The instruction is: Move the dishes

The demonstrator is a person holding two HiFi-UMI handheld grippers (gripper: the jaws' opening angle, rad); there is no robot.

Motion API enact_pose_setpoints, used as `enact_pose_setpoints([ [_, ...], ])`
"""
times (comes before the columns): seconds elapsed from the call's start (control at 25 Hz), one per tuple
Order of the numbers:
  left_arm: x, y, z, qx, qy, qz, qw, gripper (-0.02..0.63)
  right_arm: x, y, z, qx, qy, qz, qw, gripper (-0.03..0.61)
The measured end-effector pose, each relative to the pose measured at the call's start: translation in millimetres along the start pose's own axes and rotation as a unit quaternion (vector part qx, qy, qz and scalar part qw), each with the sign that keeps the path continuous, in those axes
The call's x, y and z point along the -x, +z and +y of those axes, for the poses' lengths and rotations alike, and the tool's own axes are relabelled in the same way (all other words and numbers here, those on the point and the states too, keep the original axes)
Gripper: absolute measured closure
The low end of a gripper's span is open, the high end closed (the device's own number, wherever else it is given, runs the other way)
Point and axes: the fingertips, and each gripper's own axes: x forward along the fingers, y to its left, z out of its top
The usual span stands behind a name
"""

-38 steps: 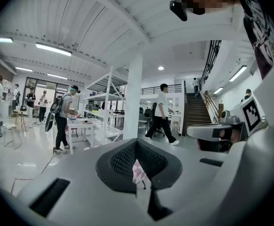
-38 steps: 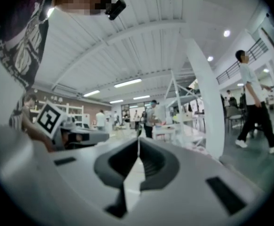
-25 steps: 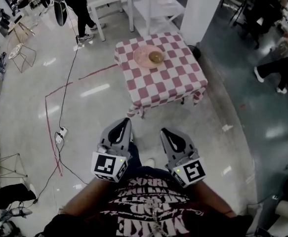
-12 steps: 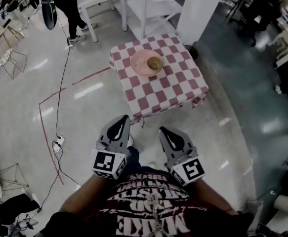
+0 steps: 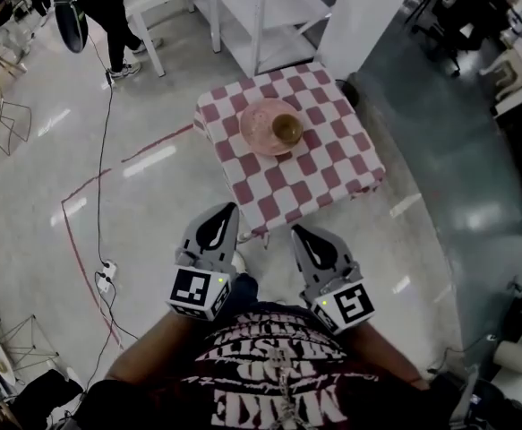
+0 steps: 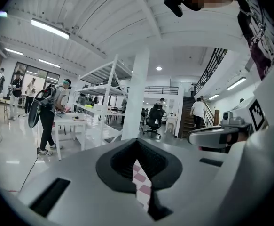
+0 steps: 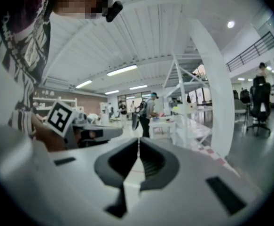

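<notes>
Pink plate sits near the far-left corner of the red-and-white checked table, with a brown bowl resting on the plate's right half. Well short of the table's near edge, the left gripper and right gripper hang side by side at the person's chest, each with its jaws pressed together on nothing. Beyond the table stand a white pillar and a white rack; a red floor line runs off to the table's left.

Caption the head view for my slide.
Left hand-held gripper and right hand-held gripper, both shut, face a red-and-white checked table bearing a round pink plate and brown bowl.
</notes>
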Motion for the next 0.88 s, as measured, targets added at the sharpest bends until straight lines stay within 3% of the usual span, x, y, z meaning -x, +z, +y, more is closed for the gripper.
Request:
enact_pose_setpoints([
  [0.44,-46,0,75,0.025,-0.007,-0.002,0.9997,0.588,-63,11,-33,0.013,-0.053,0.017,0.998,0.543],
  [0.88,-88,-22,75,0.043,-0.007,0.027,0.9987,0.588,-69,3,-82,-0.005,-0.076,0.032,0.997,0.543],
])
